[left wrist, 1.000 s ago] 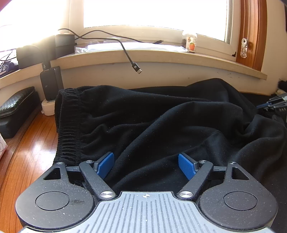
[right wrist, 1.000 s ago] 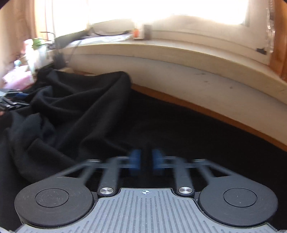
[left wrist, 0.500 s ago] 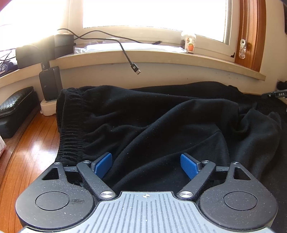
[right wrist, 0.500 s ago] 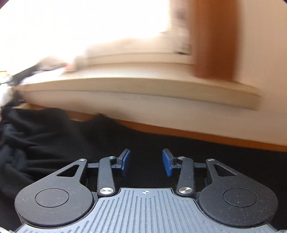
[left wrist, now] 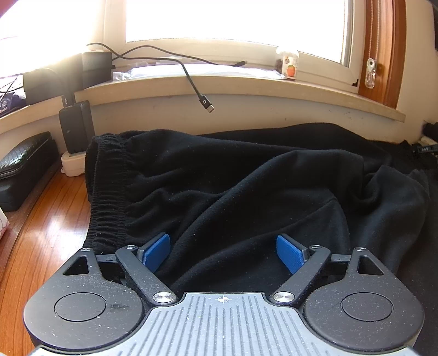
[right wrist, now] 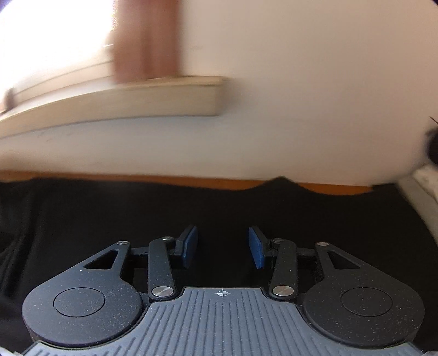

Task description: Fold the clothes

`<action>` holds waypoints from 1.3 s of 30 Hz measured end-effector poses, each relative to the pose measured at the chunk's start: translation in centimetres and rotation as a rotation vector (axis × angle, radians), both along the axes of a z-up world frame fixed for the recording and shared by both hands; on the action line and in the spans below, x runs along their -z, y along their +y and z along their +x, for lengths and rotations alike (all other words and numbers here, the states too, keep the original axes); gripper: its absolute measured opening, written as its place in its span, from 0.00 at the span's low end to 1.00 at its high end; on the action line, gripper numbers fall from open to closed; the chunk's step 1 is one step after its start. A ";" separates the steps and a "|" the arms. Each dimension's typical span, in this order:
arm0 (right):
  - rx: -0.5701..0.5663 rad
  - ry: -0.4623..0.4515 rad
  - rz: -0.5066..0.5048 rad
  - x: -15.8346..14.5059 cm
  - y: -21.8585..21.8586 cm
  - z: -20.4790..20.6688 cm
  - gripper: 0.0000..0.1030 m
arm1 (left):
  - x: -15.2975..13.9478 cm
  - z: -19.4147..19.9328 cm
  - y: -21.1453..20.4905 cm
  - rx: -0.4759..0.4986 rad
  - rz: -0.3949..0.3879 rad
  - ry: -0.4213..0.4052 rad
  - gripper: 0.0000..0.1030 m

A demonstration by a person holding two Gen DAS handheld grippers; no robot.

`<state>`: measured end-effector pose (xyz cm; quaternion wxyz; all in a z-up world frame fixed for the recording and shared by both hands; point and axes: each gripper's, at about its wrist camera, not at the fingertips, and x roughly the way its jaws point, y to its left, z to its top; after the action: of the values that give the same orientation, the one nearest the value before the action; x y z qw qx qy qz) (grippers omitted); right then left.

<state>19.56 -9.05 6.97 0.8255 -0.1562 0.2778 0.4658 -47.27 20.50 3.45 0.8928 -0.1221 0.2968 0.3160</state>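
Left wrist view: black sweatpants (left wrist: 246, 186) lie crumpled on the wooden table (left wrist: 41, 241) below the windowsill (left wrist: 246, 82), elastic waistband (left wrist: 108, 186) at left. The left gripper (left wrist: 223, 256) stands wide open over the fabric, gripping nothing. Right wrist view, blurred: the right gripper (right wrist: 223, 250), jaws having just opened partway, holds nothing above flat black cloth (right wrist: 82, 213).

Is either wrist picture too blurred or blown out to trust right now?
Left wrist view: sharp; the window is blown out to white, glare streaks the wooden floor, yet the black garment shows its folds. Right wrist view: sill and wall smeared by motion blur; the right hand-held gripper itself stays crisp, the dark cloth nearly featureless.
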 end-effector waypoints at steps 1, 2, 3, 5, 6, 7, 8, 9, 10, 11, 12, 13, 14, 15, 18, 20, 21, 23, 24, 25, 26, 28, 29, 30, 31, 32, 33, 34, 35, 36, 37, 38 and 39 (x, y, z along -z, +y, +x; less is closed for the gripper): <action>0.006 -0.009 -0.011 -0.1 0.2 -0.1 0.41 | 0.0 0.0 0.0 -0.001 0.001 0.001 0.85; 0.007 -0.022 -0.026 -0.2 0.3 -0.5 0.41 | 0.0 0.0 0.0 -0.001 0.002 0.001 0.85; 0.006 -0.033 -0.039 -0.3 0.5 -1.0 0.41 | 0.0 0.0 -0.1 -0.002 0.002 0.000 0.85; -0.047 -0.048 -0.028 -0.7 0.0 -2.5 0.41 | 0.0 0.0 -0.1 -0.002 0.000 -0.001 0.86; -0.077 -0.050 -0.011 -0.9 -0.3 -3.5 0.43 | 0.0 0.0 -0.1 -0.003 -0.003 0.001 0.87; -0.119 -0.034 0.006 -1.0 -0.4 -4.7 0.45 | 0.0 0.1 0.0 -0.002 -0.006 0.006 0.89; -0.165 -0.012 0.021 -1.2 -0.4 -5.9 0.46 | 0.0 0.3 0.0 0.002 -0.007 0.013 0.90; -0.212 0.010 0.036 -1.4 -0.5 -7.0 0.47 | 0.0 0.4 0.0 0.004 -0.005 0.021 0.90; -0.258 0.031 0.051 -1.5 -0.5 -8.2 0.51 | 0.1 0.5 -0.1 0.005 0.000 0.029 0.90; -0.304 0.053 0.066 -1.7 -0.6 -9.4 0.53 | 0.1 0.5 -0.1 0.005 0.001 0.030 0.90; -0.361 0.077 0.077 -1.8 -0.3 -10.9 0.55 | 0.1 0.4 -0.1 0.005 -0.001 0.026 0.90; -0.420 0.103 0.085 -1.8 0.0 -12.4 0.56 | 0.1 0.4 -0.1 0.005 -0.004 0.022 0.90; -0.480 0.128 0.093 -1.9 0.4 -14.0 0.56 | 0.1 0.3 0.0 0.005 -0.008 0.015 0.90; -0.528 0.145 0.099 -2.0 0.8 -15.5 0.56 | 0.1 0.2 0.0 0.003 -0.012 0.006 0.90; -0.661 0.197 0.100 -2.2 2.8 -19.7 0.56 | 0.1 0.1 -0.1 0.001 -0.010 0.002 0.90; -0.739 0.221 0.093 -2.5 3.7 -22.2 0.56 | 0.0 0.1 -0.1 0.001 -0.007 0.001 0.90; -0.776 0.232 0.090 -2.7 4.2 -23.3 0.56 | 0.0 0.0 -0.1 0.000 -0.006 -0.001 0.90; -0.825 0.234 0.051 -2.7 4.3 -24.5 0.56 | 0.0 0.0 -0.1 -0.002 -0.005 -0.006 0.90; -0.848 0.234 0.029 -2.7 4.3 -25.0 0.56 | 0.0 -0.1 -0.1 -0.003 -0.005 -0.008 0.90; -0.870 0.233 0.007 -2.7 4.3 -25.5 0.56 | 0.0 -0.1 -0.1 -0.004 -0.004 -0.009 0.90; -0.880 0.226 -0.016 -2.6 4.3 -25.9 0.56 | -0.1 -0.1 -0.1 -0.005 -0.002 -0.010 0.90; -0.882 0.221 -0.026 -2.9 2.8 -25.9 0.55 | -0.1 -0.1 -0.1 -0.005 -0.001 -0.010 0.90; -0.883 0.220 -0.028 -3.0 1.9 -25.8 0.53 | -0.1 -0.1 -0.1 -0.005 -0.001 -0.009 0.90; -0.879 0.215 -0.026 -3.2 1.2 -25.8 0.49 | -0.1 0.0 -0.1 -0.006 0.000 -0.008 0.90; -0.874 0.210 -0.024 -3.2 0.6 -25.7 0.43 | -0.1 0.0 -0.1 -0.005 -0.001 -0.008 0.90; -0.867 0.202 -0.022 -3.2 0.3 -26.0 0.40 | -0.1 0.0 -0.1 -0.005 -0.001 -0.007 0.90; -0.860 0.194 -0.018 -3.1 0.2 -26.5 0.29 | -0.1 0.0 -0.1 -0.004 -0.001 -0.007 0.90; -0.851 0.188 -0.011 -3.2 -0.1 -26.5 0.19 | -0.1 0.0 0.0 -0.004 0.000 -0.007 0.90; -0.843 0.185 -0.001 -3.1 -0.4 -26.3 0.15 | -0.1 0.0 0.0 -0.005 0.000 -0.007 0.90; -0.831 0.175 0.023 -3.3 -0.9 -25.9 0.09 | 0.0 0.0 0.0 -0.005 0.001 -0.006 0.90; -0.814 0.163 0.055 -3.5 -1.0 -25.7 0.07 | 0.0 0.0 0.0 -0.005 0.001 -0.006 0.90; -0.784 0.133 0.101 -3.9 -1.4 -25.5 0.06 | 0.0 0.0 0.0 -0.006 0.001 -0.005 0.90; -0.736 0.088 0.152 -4.5 -1.7 -25.4 0.04 | 0.0 0.0 -0.1 -0.007 0.002 -0.005 0.90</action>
<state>-5.83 -10.79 11.47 0.5994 -0.1638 0.2028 0.7568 -47.30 20.42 3.46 0.8925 -0.1233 0.2939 0.3192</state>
